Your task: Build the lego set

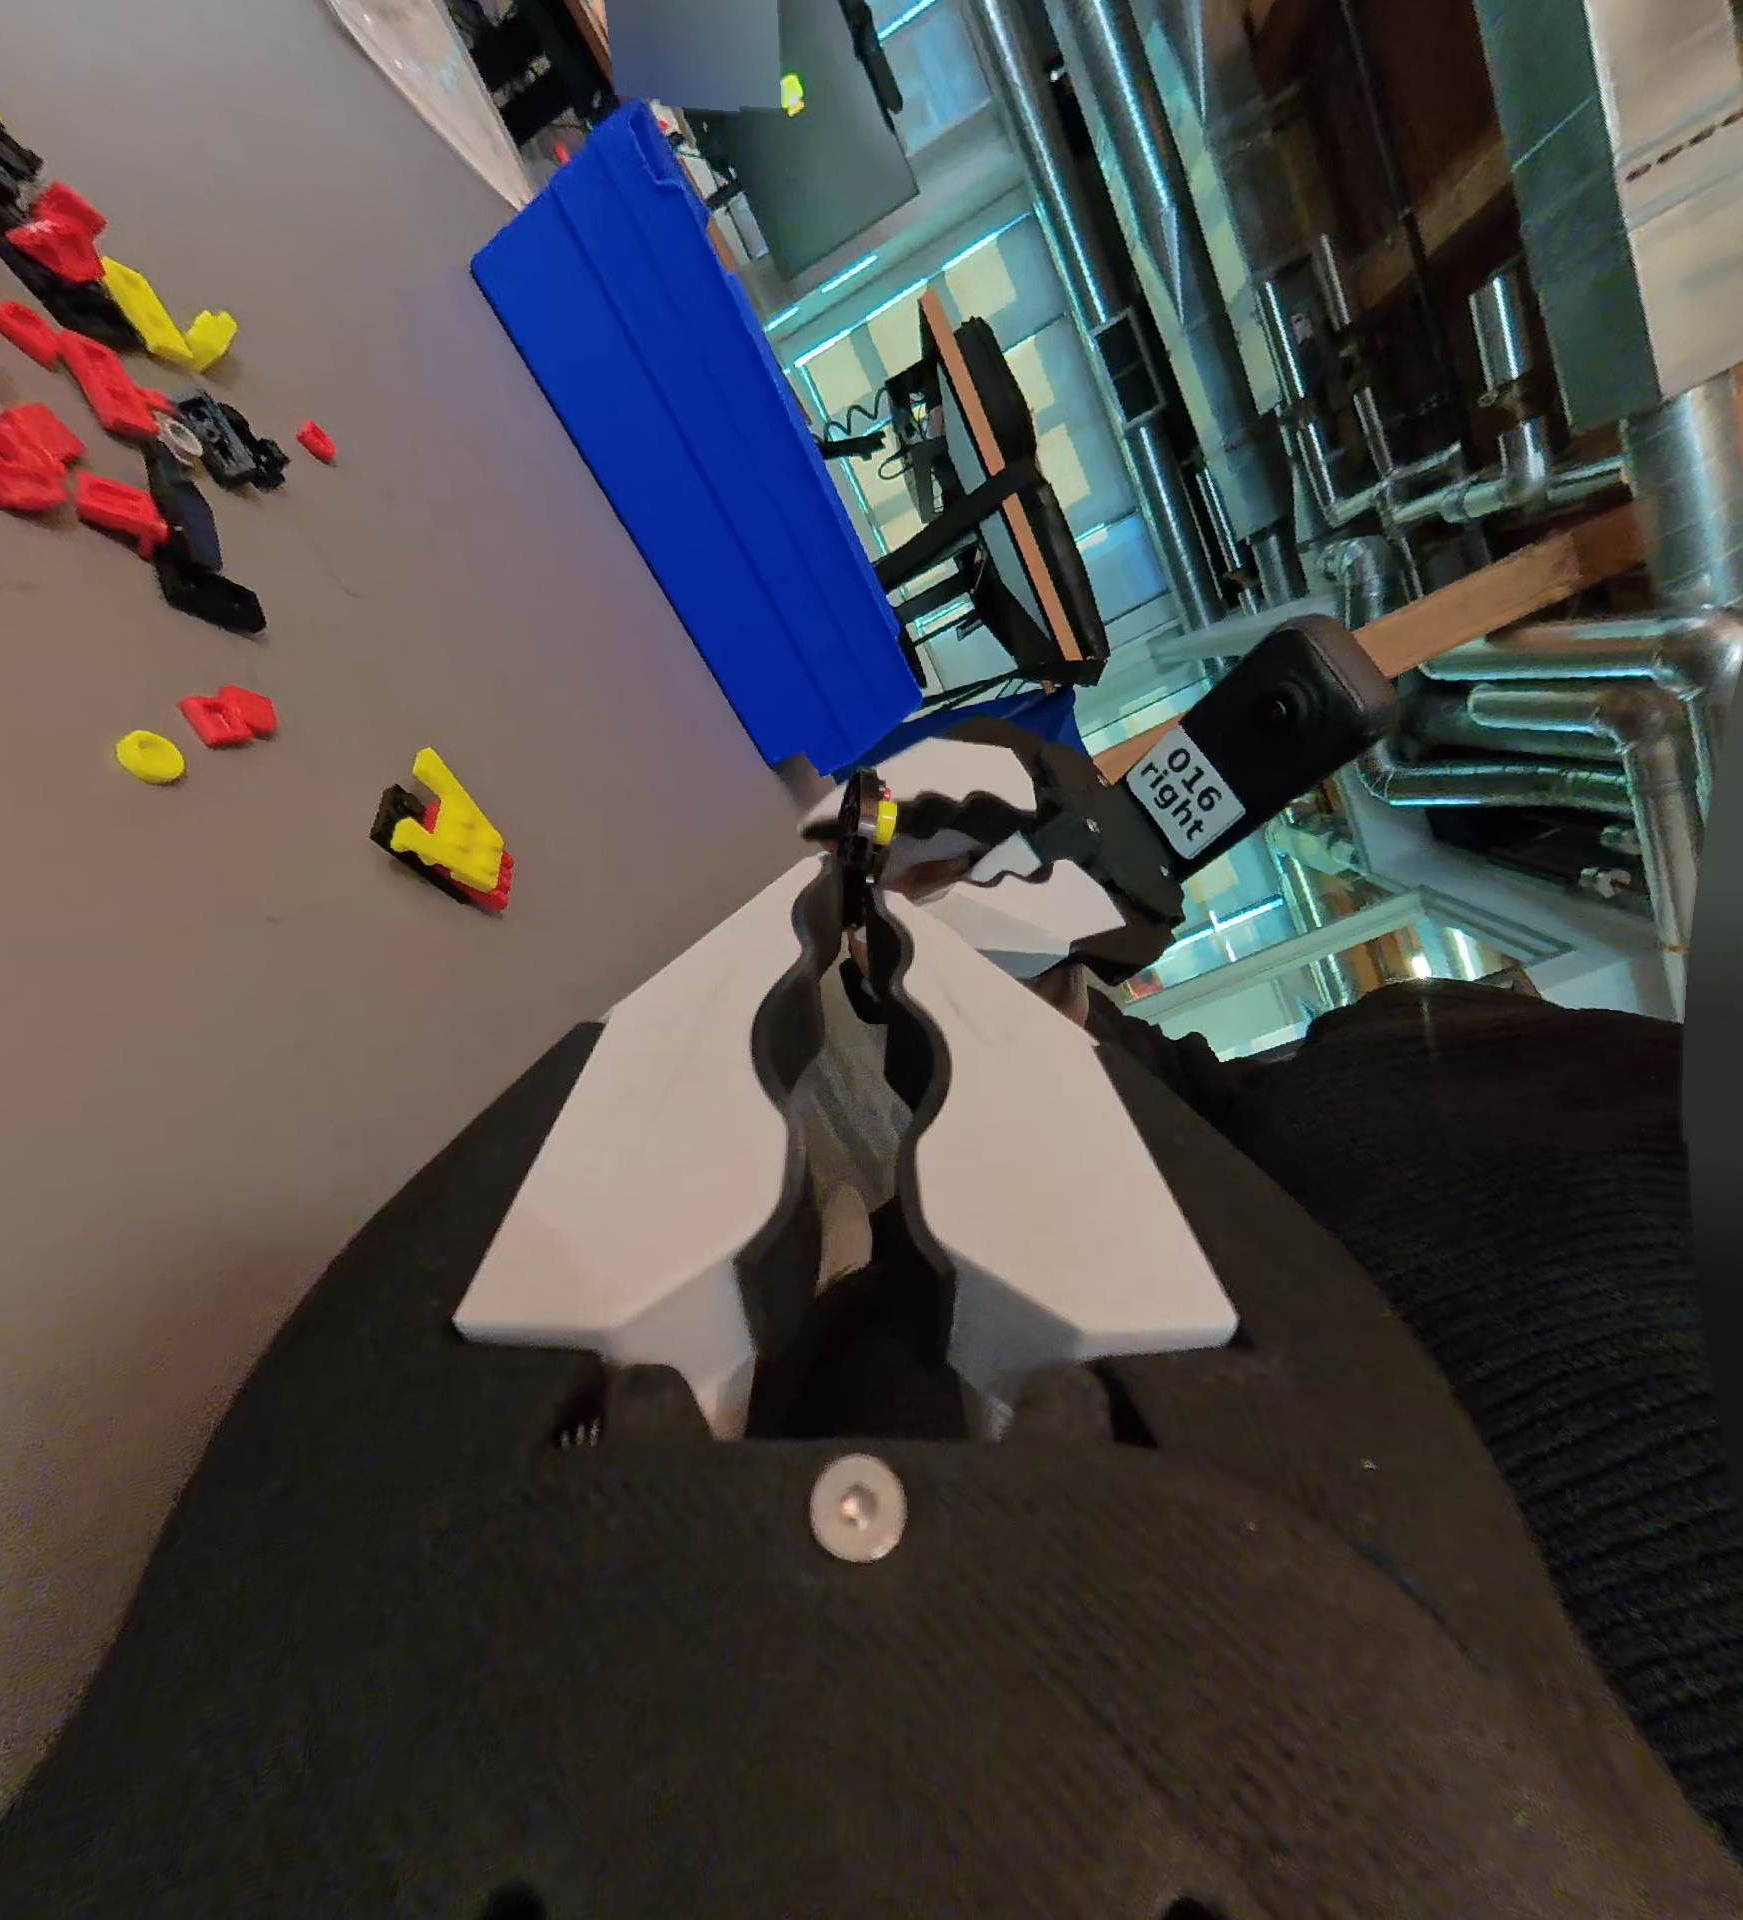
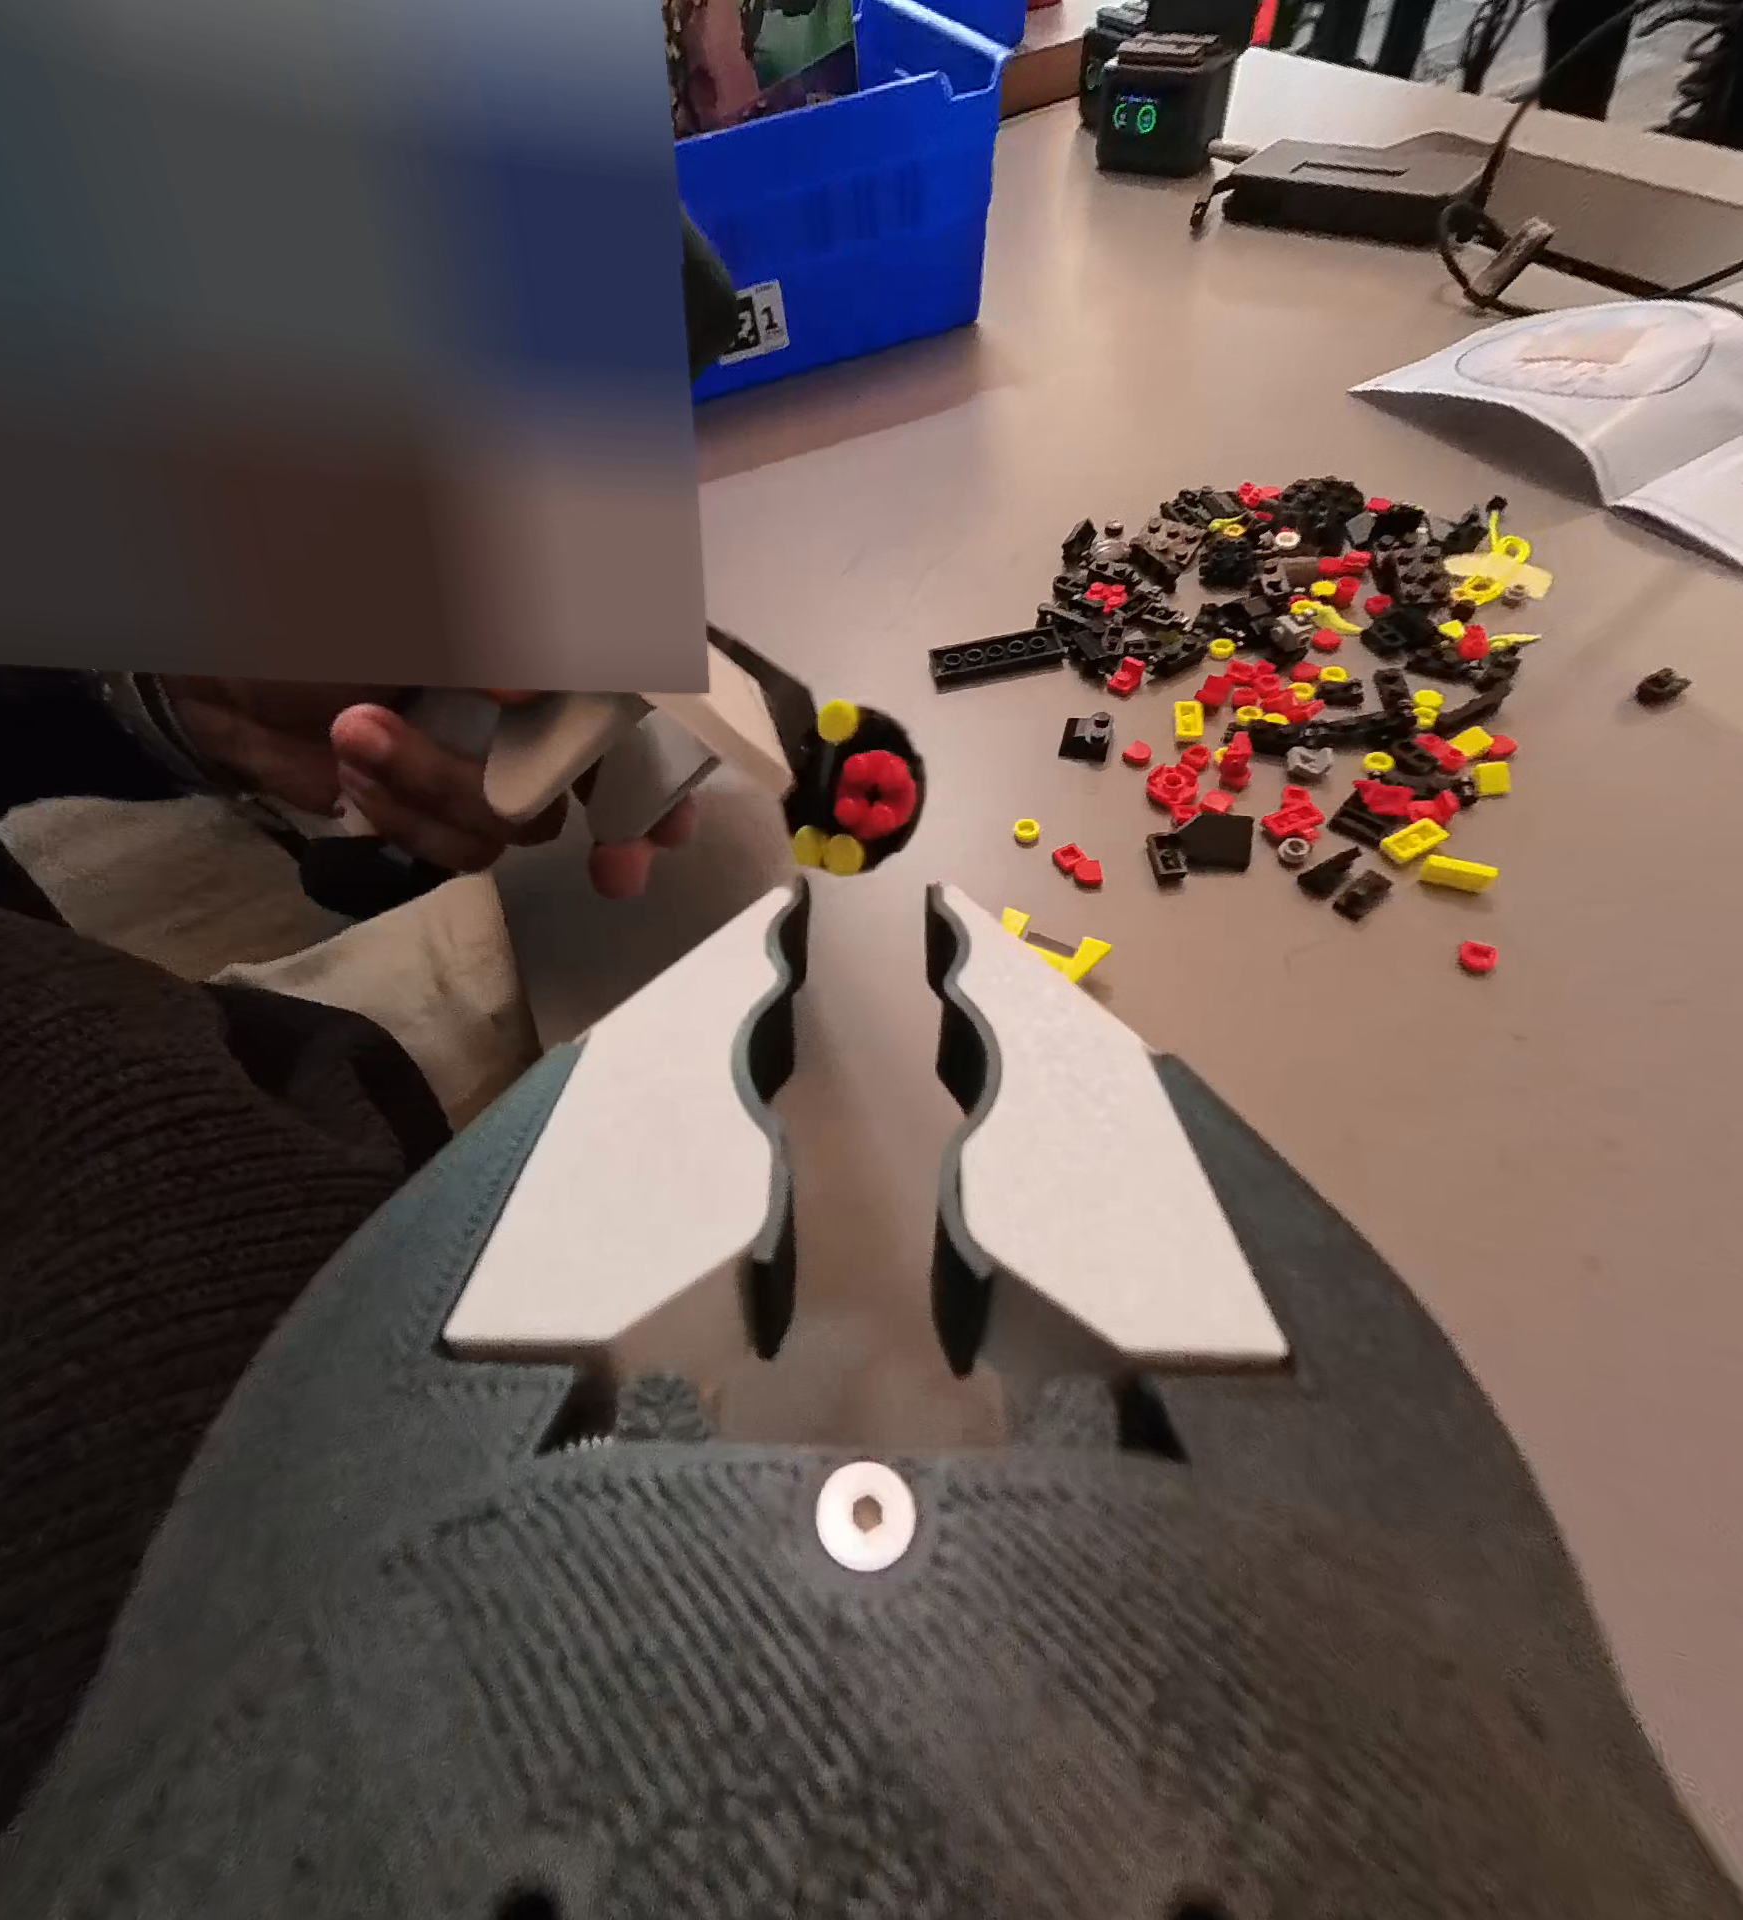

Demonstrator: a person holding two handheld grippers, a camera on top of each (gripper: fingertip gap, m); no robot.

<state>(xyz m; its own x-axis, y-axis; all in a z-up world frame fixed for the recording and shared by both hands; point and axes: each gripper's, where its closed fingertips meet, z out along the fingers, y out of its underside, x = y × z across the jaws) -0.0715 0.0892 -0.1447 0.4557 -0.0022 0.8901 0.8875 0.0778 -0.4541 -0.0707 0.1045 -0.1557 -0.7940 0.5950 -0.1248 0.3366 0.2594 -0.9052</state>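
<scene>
The grey table (image 2: 1210,1039) carries a blue bin (image 2: 836,208) at its far side and an open booklet (image 2: 1625,416) far right. A loose pile of bricks (image 2: 1303,686) lies between them. The left gripper (image 1: 859,883) is clamped edge-on around the round black assembly (image 2: 854,792), held up off the table. The right gripper (image 2: 865,904) stands apart-fingered and empty, just beside it.

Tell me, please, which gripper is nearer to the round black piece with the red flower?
Left. The left gripper is shut on the round black piece, holding it above the table; the right gripper is open just short of it, not touching.
</scene>
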